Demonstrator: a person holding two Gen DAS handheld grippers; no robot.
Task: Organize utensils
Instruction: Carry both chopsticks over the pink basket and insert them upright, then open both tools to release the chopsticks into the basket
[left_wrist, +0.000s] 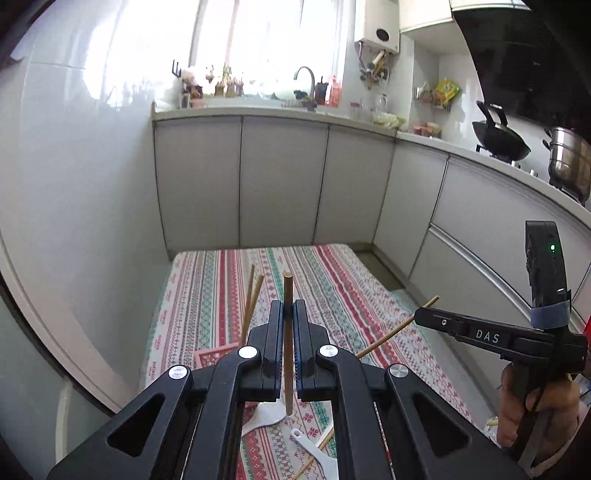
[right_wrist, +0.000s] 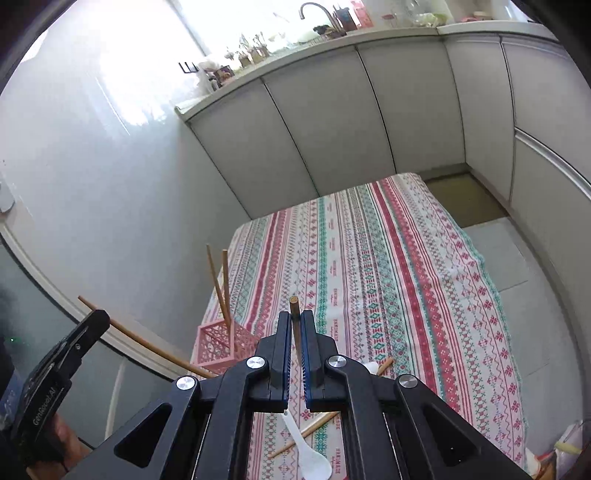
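Observation:
My left gripper (left_wrist: 288, 308) is shut on a brown chopstick (left_wrist: 287, 347) and holds it upright above the table. My right gripper (right_wrist: 295, 318) is shut on another chopstick (right_wrist: 294, 308); it shows in the left wrist view (left_wrist: 419, 315) with its chopstick (left_wrist: 391, 332) slanting. A pink basket (right_wrist: 221, 345) stands at the table's left edge with two chopsticks (right_wrist: 221, 286) standing in it. It shows partly hidden behind my left fingers (left_wrist: 212, 356). White spoons (right_wrist: 308, 452) and loose chopsticks (right_wrist: 303, 432) lie on the cloth below the grippers.
The table wears a striped patterned cloth (right_wrist: 388, 277). Grey kitchen cabinets (left_wrist: 280, 181) stand behind it, a glossy wall (left_wrist: 74, 166) to the left. A wok (left_wrist: 498, 138) and steel pot (left_wrist: 569, 158) sit on the counter at right.

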